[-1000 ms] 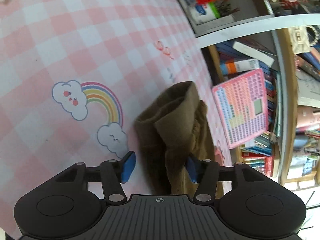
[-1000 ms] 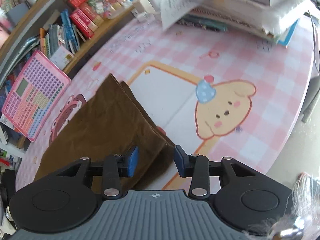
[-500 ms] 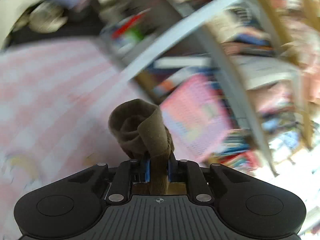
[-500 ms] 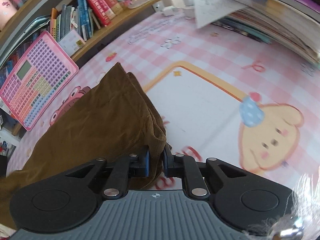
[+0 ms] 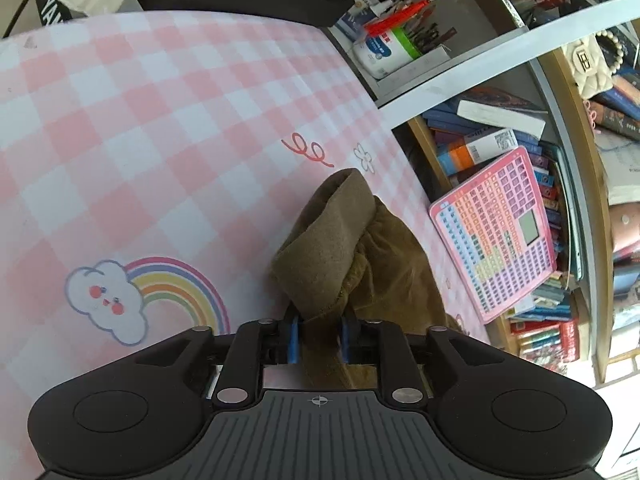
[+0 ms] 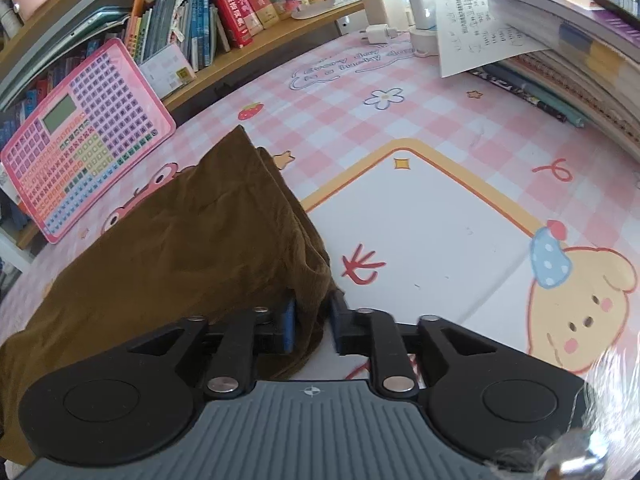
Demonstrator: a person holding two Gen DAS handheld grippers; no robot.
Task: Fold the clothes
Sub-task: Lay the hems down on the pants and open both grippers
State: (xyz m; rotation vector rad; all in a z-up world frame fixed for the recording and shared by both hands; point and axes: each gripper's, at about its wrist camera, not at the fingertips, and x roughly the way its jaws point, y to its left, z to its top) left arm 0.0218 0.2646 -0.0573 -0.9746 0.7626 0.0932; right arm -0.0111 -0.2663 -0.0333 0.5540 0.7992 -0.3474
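One brown, soft fabric garment [image 6: 180,240] lies folded on the desk [image 5: 140,120], which is covered by a pink-and-white checked mat printed with cartoon figures; the cloth sits near the desk's edge closest to the bookshelves [image 6: 180,20]. Two sets of tongs work on it, one at each end. The left tongs [image 5: 319,338] stand at a narrow gap with two blue pads, and a thick rolled fold of the garment [image 5: 332,248] rises from between them; the jaws are opening, with the cloth between them and seemingly touching both pads. The right tongs [image 6: 312,326] are likewise narrowly parted and opening, with the bunched corner of the garment between the pads; the left pad lies against the fabric, while a sliver of space shows at the right pad. In the left wrist view one rainbow drawing with two white clouds [image 5: 148,296] is printed on the mat beside the tongs. One pink tablet-like toy board with rows of small coloured keys and one small screen [image 6: 80,136] leans against the shelving just beyond the garment. In the right wrist view one cartoon puppy with a blue party hat [image 6: 576,304] is printed on the mat, and one stack of books and papers [image 6: 560,40] rests at the far corner of the desk.
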